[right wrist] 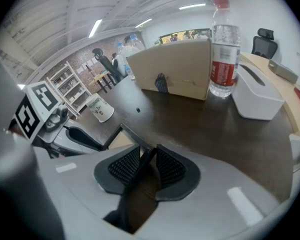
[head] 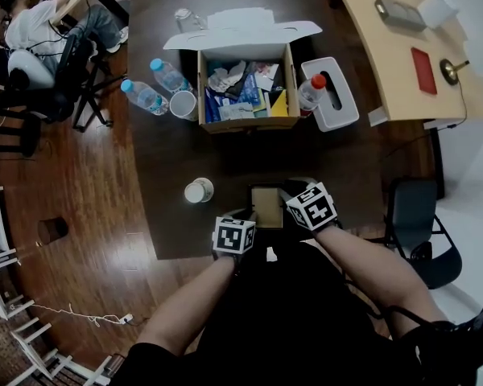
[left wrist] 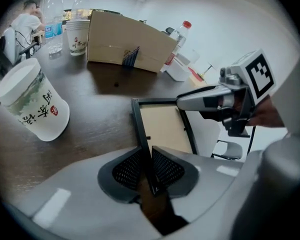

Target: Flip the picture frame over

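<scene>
The picture frame (head: pixel 267 205), with a black rim and a tan backing (left wrist: pixel 162 129), lies flat on the dark table (head: pixel 177 159) close to its near edge. My left gripper (head: pixel 246 215) is at the frame's left side. In the left gripper view its jaws (left wrist: pixel 149 166) are shut on the left black rail. My right gripper (head: pixel 288 203) is at the frame's right side. In the right gripper view the right rail (right wrist: pixel 130 136) runs between its pads (right wrist: pixel 127 166), and a small gap shows on one side, so this gripper (right wrist: pixel 147 164) is open.
A white paper cup (head: pixel 199 190) stands just left of the frame. Farther back are an open cardboard box (head: pixel 245 87) full of items, water bottles (head: pixel 145 96), a red-capped bottle (head: pixel 311 91) and a white tissue box (head: pixel 332 93). A chair (head: pixel 414 207) stands to the right.
</scene>
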Tool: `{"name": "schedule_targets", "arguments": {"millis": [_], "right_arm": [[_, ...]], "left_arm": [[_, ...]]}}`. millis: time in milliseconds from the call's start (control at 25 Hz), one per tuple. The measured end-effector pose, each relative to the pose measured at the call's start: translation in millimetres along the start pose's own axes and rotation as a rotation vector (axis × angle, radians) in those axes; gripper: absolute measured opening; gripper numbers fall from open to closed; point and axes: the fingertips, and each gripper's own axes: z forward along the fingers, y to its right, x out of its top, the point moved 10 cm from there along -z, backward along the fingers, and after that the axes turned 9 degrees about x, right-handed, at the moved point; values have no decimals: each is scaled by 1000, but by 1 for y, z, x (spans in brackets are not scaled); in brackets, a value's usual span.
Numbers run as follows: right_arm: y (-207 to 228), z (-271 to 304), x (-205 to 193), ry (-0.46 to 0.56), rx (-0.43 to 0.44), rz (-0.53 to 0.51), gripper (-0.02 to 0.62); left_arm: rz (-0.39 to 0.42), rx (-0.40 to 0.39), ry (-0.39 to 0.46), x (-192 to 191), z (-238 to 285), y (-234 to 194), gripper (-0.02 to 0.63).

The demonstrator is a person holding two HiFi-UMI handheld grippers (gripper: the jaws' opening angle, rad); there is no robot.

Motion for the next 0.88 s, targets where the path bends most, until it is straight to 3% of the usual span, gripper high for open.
{"name": "schedule_targets", "arguments": {"millis": [240, 440, 760, 880], "right_arm": [[0, -27, 2, 121, 59, 47, 87], [2, -31, 3, 251, 214, 107, 67], [-3, -16, 6, 353, 412, 220, 103], [-5, -12, 8, 380, 424, 233, 92]], "left_arm": [[-14, -98, 41, 3, 2, -1, 60], [-91, -225, 65, -5, 7, -15, 60], [-172, -304, 62, -17, 15, -26, 64], [-200, -322, 66, -19, 15, -30, 64]]}}
